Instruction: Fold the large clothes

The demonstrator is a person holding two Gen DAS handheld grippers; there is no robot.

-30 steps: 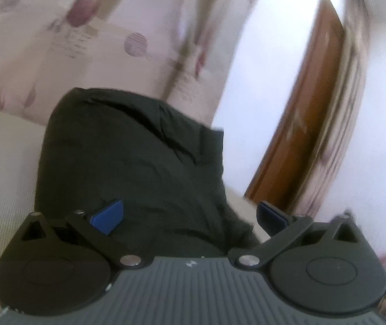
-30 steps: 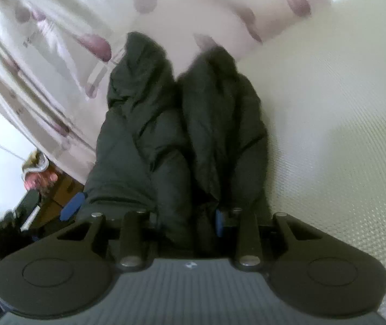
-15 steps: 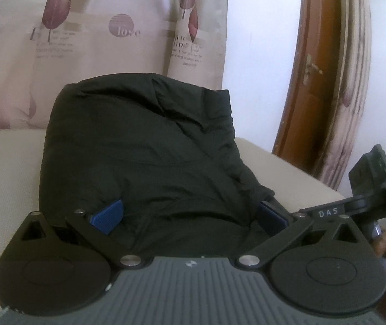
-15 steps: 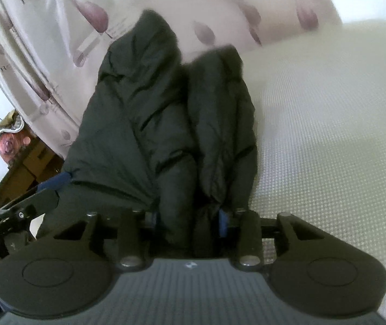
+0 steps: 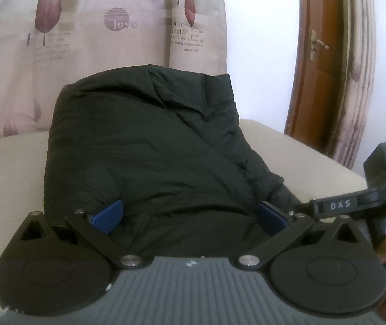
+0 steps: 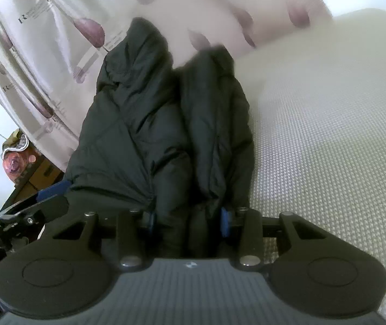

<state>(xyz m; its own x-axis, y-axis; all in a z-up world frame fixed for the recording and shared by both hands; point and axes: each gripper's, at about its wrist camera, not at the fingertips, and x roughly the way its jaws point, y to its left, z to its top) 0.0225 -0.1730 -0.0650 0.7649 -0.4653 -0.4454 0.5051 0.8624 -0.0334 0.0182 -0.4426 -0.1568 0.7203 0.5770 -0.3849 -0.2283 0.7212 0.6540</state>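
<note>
A black padded jacket (image 5: pixel 149 146) lies bunched on a cream mattress (image 5: pixel 8 168). My left gripper (image 5: pixel 190 214) is open, its blue pads (image 5: pixel 109 215) wide apart with the jacket's near edge bulging between them. In the right wrist view the jacket (image 6: pixel 144 124) shows as two long folded rolls. My right gripper (image 6: pixel 187 222) is shut on the near end of the jacket, blue pads (image 6: pixel 224 222) pressed against the fabric. The left gripper (image 6: pixel 44 195) shows at the left of the right wrist view, and the right gripper's body (image 5: pixel 361 203) at the right of the left wrist view.
A pale curtain (image 5: pixel 98 32) with purple leaf print hangs behind the mattress. A brown wooden door (image 5: pixel 317 62) stands to the right. The textured mattress (image 6: pixel 328 135) stretches to the right of the jacket. Cluttered furniture (image 6: pixel 19 162) sits at the far left.
The left wrist view has swung from a tilted, blurred look to level and steady. The right gripper has come into sight beside it. The right gripper still clamps the jacket.
</note>
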